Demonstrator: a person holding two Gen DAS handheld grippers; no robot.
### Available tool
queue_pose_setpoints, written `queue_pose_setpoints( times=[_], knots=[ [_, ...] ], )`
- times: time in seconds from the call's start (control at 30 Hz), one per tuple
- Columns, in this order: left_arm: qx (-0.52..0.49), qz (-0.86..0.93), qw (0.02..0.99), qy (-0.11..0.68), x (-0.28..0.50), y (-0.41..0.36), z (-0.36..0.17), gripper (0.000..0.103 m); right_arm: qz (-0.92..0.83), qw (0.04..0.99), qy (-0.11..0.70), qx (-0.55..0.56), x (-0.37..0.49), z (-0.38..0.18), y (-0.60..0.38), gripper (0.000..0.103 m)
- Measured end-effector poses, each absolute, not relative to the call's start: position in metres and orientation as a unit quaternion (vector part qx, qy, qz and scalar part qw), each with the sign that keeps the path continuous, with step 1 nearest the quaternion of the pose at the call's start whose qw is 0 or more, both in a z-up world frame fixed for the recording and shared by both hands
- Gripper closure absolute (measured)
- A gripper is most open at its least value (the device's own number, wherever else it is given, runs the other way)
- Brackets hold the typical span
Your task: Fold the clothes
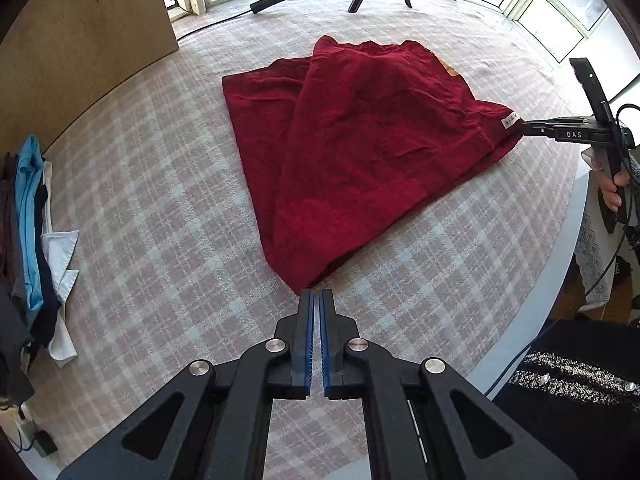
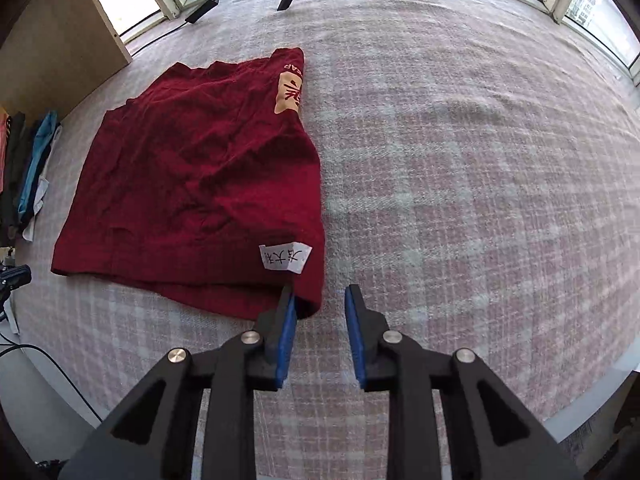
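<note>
Currently the red garment [image 1: 360, 152] lies on the plaid-covered counter [image 1: 160, 220], one layer lapped over another, running from the left gripper [image 1: 316, 300] away toward the window. Left gripper: pads nearly shut at the garment's near corner; whether cloth is pinched, cannot tell. Right gripper [image 2: 320, 308]: pads apart, one pad at the hem beside the white label [image 2: 285, 258], holding nothing. Each gripper sits at a near corner. Spare clothes [image 1: 36, 240] are piled at the counter's left edge.
</note>
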State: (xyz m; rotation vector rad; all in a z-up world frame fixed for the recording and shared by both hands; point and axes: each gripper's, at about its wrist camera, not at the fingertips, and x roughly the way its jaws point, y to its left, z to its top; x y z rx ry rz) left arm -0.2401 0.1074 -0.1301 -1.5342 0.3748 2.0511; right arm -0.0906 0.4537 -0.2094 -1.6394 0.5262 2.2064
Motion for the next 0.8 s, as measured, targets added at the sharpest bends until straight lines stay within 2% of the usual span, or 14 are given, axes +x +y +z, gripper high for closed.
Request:
queue_pose_setpoints(
  times=[0.07, 0.13, 0.17, 0.33, 0.43, 0.57, 0.67, 0.7, 0.8],
  knots=[
    [-0.576, 0.760, 0.271, 0.131, -0.236, 0.104, -0.138, 0.100, 0.796, 0.145, 0.151, -0.568, -0.095, -0.190, 0.440, 0.079],
    [-0.582, 0.757, 0.269, 0.123, -0.232, 0.100, -0.147, 0.100, 0.808, 0.116, 0.099, -0.569, -0.105, -0.178, 0.417, 0.072],
    [-0.585, 0.756, 0.268, 0.119, -0.230, 0.098, -0.151, 0.100, 0.813, 0.101, 0.072, -0.569, -0.109, -0.174, 0.403, 0.072],
    [-0.597, 0.752, 0.262, 0.099, -0.219, 0.089, -0.169, 0.100, 0.797, 0.029, -0.034, -0.603, -0.138, -0.203, 0.349, 0.071],
    [-0.596, 0.757, 0.256, 0.077, -0.213, 0.081, -0.170, 0.100, 0.776, 0.011, -0.054, -0.629, -0.150, -0.227, 0.347, 0.071],
    [-0.596, 0.762, 0.245, 0.058, -0.203, 0.074, -0.171, 0.100, 0.762, 0.014, -0.005, -0.647, -0.167, -0.247, 0.363, 0.072],
    [-0.595, 0.765, 0.239, 0.057, -0.196, 0.072, -0.171, 0.100, 0.760, 0.019, 0.027, -0.649, -0.171, -0.249, 0.374, 0.085],
    [-0.595, 0.765, 0.238, 0.060, -0.194, 0.072, -0.170, 0.100, 0.761, 0.021, 0.035, -0.647, -0.171, -0.247, 0.377, 0.097],
    [-0.593, 0.767, 0.236, 0.059, -0.191, 0.074, -0.168, 0.100, 0.779, 0.013, 0.087, -0.621, -0.164, -0.220, 0.389, 0.097]
  ],
)
